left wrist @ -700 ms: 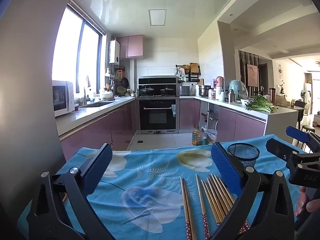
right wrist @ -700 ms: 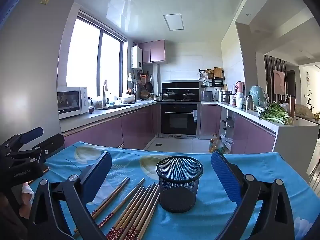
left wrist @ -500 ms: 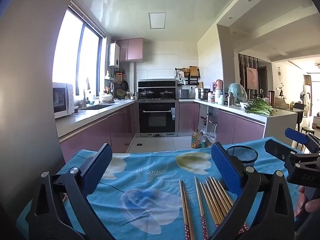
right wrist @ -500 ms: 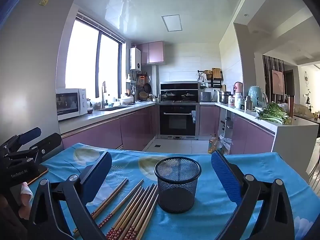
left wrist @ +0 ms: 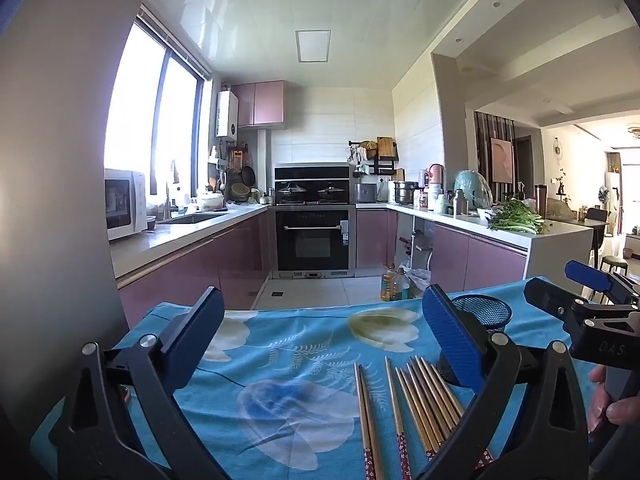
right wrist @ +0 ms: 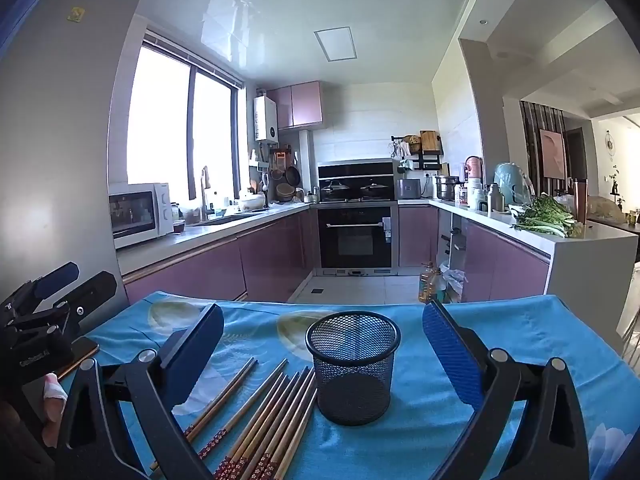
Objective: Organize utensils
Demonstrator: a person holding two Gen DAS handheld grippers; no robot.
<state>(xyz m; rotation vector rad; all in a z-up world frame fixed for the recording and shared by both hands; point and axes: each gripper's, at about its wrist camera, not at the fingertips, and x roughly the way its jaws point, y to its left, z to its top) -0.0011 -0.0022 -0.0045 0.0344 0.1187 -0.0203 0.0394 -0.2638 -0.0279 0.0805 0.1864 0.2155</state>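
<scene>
Presently my left gripper (left wrist: 320, 336) and right gripper (right wrist: 322, 344) both stand fully released, grasping nothing. The chopsticks (right wrist: 264, 420) lie loose on the blue tablecloth (right wrist: 520, 336), just left of the upright mesh cup (right wrist: 353, 368).

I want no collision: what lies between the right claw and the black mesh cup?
Nothing: in the right wrist view only bare blue floral tablecloth separates the open right claw from the black mesh cup.
</scene>
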